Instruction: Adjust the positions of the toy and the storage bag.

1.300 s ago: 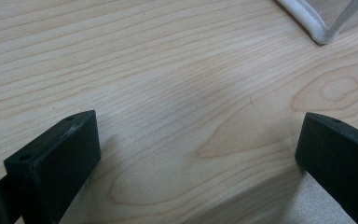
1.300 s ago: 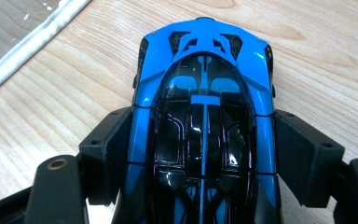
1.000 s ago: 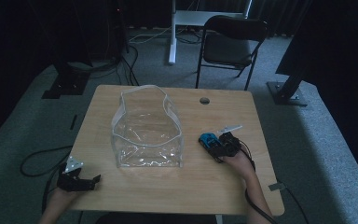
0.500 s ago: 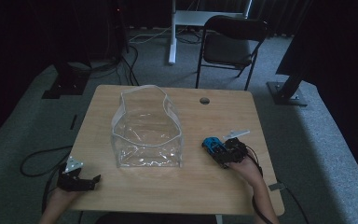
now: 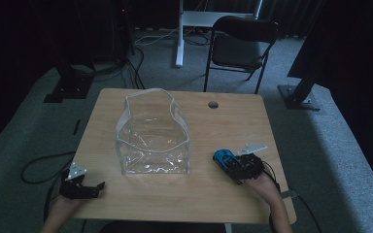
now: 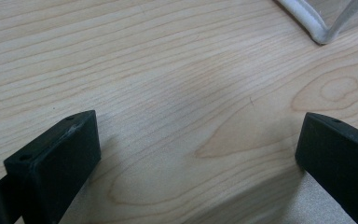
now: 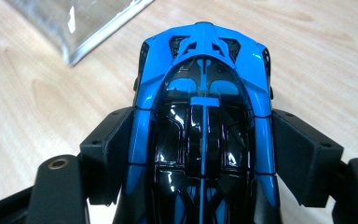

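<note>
Two grippers are at the near edge of the table (image 5: 209, 194), low in the high view. The right gripper (image 5: 229, 165) is in the lower right part of that view, held by a hand (image 5: 262, 183) that enters from the bottom edge. Its black jaws press on both flanks of a blue and black toy car (image 7: 200, 126), so the car is clamped between them. In the right gripper view the car fills the middle of the frame: its body runs from the bottom edge up to the upper centre, and its far end sticks out beyond the jaw tips. In the high view the blue end of the car points toward the centre of the table.

At the lower left of the high view the left gripper (image 5: 88, 187) rests at the table's edge. In the left gripper view its jaws stand wide apart, one at the lower left and one at the lower right of the frame, with bare wood between them and nothing held.

Farther up, in the middle of the high view, stands a clear plastic bag (image 5: 153, 138) with a white rim, its mouth open upward. I see nothing inside it. The car is just to the right of its near corner, not touching it. Behind the table, in the upper part of the view, stands a dark chair (image 5: 240, 48) on the grey floor.
</note>
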### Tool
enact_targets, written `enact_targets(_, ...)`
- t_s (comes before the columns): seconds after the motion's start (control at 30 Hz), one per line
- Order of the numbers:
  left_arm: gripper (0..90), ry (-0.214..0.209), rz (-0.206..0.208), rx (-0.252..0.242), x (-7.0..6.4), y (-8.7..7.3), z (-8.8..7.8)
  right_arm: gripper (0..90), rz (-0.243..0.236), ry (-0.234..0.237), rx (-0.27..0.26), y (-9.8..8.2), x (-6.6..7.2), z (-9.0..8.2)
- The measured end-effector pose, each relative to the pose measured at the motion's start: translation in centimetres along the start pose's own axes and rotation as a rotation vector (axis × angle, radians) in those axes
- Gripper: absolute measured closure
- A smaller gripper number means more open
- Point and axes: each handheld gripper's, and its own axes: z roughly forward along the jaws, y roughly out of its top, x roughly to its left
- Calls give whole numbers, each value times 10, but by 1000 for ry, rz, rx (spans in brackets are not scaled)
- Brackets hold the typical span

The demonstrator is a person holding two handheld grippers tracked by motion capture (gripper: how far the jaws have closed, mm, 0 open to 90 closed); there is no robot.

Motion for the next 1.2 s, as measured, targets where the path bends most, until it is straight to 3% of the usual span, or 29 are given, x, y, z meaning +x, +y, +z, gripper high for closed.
enact_targets(0.33,4,0,0,0,0,0,0,258,-32,26,46,-24,17,-14)
enact_targets(0.57,4,0,1,1,0,0,0,258,-23,37,51,-39,21,-20)
enact_targets(0.77,4,1,1,1,0,0,0,259,-26,44,87,-57,28,-25)
enact_targets(1.2,4,1,1,0,0,0,0,258,-3,41,106,-81,29,-38)
